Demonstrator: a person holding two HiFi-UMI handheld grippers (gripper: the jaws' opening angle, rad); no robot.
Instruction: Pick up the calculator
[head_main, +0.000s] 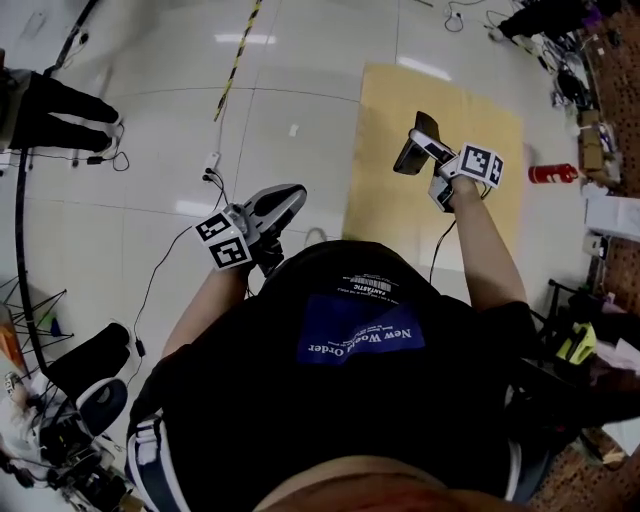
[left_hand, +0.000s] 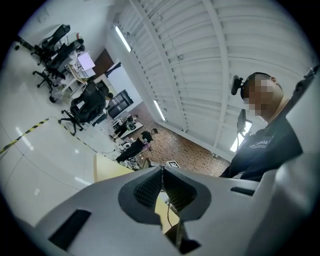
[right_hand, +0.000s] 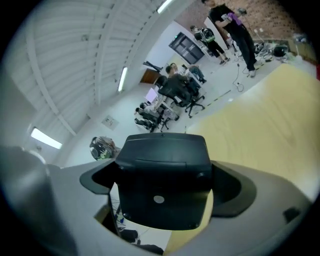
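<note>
The calculator (right_hand: 162, 180) is a black slab seen from its underside, clamped between the two fingers of my right gripper (right_hand: 164, 187). In the head view the right gripper (head_main: 420, 148) is held out in front of me at the right, over a yellow board, with the calculator (head_main: 412, 152) sticking out of it. My left gripper (head_main: 285, 200) is raised at the left of my chest. Its jaws are pressed together with nothing between them, as the left gripper view (left_hand: 162, 187) shows. The calculator's keys and display are hidden.
A yellow board (head_main: 390, 205) lies on the glossy white floor. A red fire extinguisher (head_main: 552, 174) lies at the right beside boxes and clutter. Cables (head_main: 160, 270) trail over the floor at the left. Office chairs (left_hand: 85, 105) and standing people (right_hand: 235, 27) are farther off.
</note>
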